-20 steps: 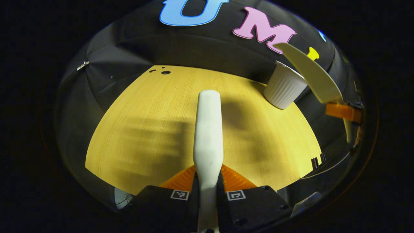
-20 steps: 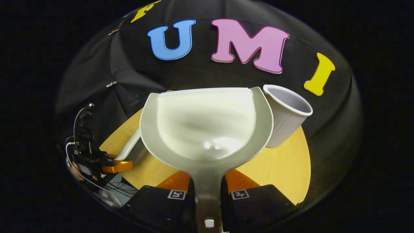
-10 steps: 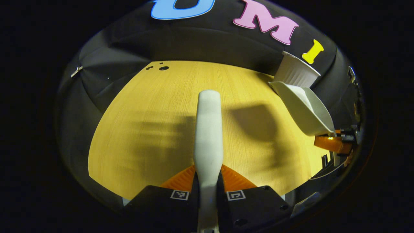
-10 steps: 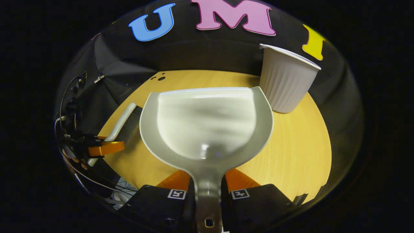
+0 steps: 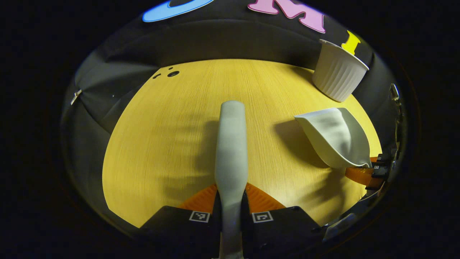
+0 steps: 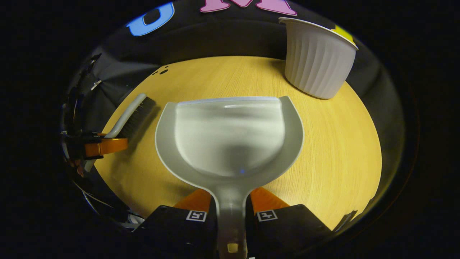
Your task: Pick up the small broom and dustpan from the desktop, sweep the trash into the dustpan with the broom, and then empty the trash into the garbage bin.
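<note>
Now, left gripper view first.
Left gripper: I had its jaws pinching the broom by the handle, one finger on each side, the handle running straight ahead over the desktop.
Dustpan from here: low over the wood at the right, tilted, with the right gripper behind it near the table edge.
Garbage bin: a ribbed white cup, upright at the far right corner, apart from the dustpan.
Trash: I could not make out any on the wood; only a few dark spots showed at the far edge, too small to name.

Right gripper view next.
Right gripper: jaws pressed onto the dustpan handle, pan held flat ahead, its bowl looking empty.
Broom from here: bristles low at the left, whether touching the wood I could not tell, held by the left gripper.
Bin from here: beyond the pan's right front corner.

Risk, grip: both handles were slim in the jaws; I judged a hard set-down could twist either one.
Risk, bin: the cup looked light, so a wide swing of the pan could tip it.
Risk, edge: the right gripper sat close to the table rim, where the pan could slide off.
</note>
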